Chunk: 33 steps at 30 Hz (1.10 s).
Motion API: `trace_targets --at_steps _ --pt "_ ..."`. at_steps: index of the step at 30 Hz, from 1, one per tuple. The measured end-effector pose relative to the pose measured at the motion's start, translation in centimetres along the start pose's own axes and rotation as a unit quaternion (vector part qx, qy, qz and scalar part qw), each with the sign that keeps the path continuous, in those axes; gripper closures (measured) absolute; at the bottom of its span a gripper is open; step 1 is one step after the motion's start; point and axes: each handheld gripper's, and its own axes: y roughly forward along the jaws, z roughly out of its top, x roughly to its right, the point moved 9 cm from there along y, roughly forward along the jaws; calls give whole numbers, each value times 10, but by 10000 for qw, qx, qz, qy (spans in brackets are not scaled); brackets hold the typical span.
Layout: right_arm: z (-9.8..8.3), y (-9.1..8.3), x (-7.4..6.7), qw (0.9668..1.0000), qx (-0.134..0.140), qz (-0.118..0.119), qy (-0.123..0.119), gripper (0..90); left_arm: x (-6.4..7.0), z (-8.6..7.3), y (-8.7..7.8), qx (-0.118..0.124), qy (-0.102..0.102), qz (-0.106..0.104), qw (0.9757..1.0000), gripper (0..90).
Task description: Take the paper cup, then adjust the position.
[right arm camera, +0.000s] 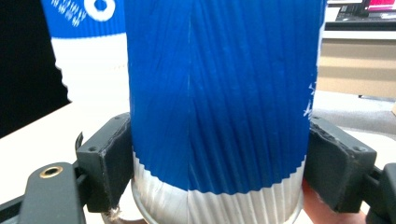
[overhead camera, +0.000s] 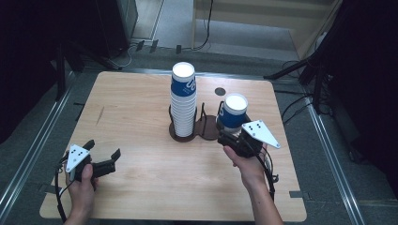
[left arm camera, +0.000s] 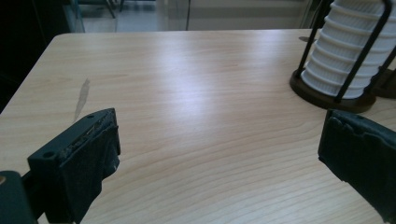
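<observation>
**Right gripper clamps a blue cup beside the cup stand**

The right gripper (overhead camera: 229, 132) pinches a single blue-and-white paper cup (overhead camera: 233, 111), one jaw pressed on each side of the cup's lower wall. In the right gripper view the cup (right arm camera: 219, 102) stands upright between the two black jaws, blue above and ribbed white at its base, and both pads touch its sides. The person's right hand (overhead camera: 247, 165) holds this gripper from behind, toward the tabletop's near right part, with the grey three-cornered plate on top.

Just to the cup's left sits a dark round stand (overhead camera: 206, 127) with thin black upright rods. Its left bay holds a tall stack of cups (overhead camera: 183, 101), white ribbed rims piled under a blue-printed top cup. The held cup hangs at the stand's right bay, near the middle of the tabletop (overhead camera: 141, 108) and a little toward its right edge; whether it touches the stand base cannot be told.

The left gripper (overhead camera: 103, 152) rests low near the near left corner, jaws spread wide with only bare wood between them. The left hand (overhead camera: 82, 185) grips it. In the left gripper view the stack (left arm camera: 348, 51) in its stand rises at the far right.
</observation>
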Motion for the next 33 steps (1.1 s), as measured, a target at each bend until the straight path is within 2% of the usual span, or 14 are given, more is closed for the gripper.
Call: trace_targets --at_steps 6,10,13,14,19,23,29,32,33 --pt "-19 -9 -5 9999 -117 27 -53 179 24 19 -3 25 138 -284 9995 0" --pt "-29 -9 -7 9998 -207 19 -83 178 45 30 -3 -12 323 -503 9982 0" --pt "-36 -8 -10 9995 -280 43 -105 178 55 36 -2 -17 511 -454 9977 0" --pt "-38 -8 -11 9995 -302 53 -111 179 59 39 -2 -8 536 -518 9972 0" --pt "-48 -6 -17 9990 -396 67 -198 179 82 48 3 -30 595 -905 9941 0" --pt "-54 -5 -22 9985 -434 77 -322 179 99 54 7 -30 691 -1090 9916 0" --pt "-64 -4 -29 9973 -500 74 -527 179 122 61 12 -137 665 -1532 9859 0" --pt "-70 -2 -35 9962 -544 93 -675 179 132 65 16 -200 715 -1635 9838 0" --pt "-72 -1 -36 9958 -568 92 -719 179 136 67 17 -238 711 -1751 9817 0"
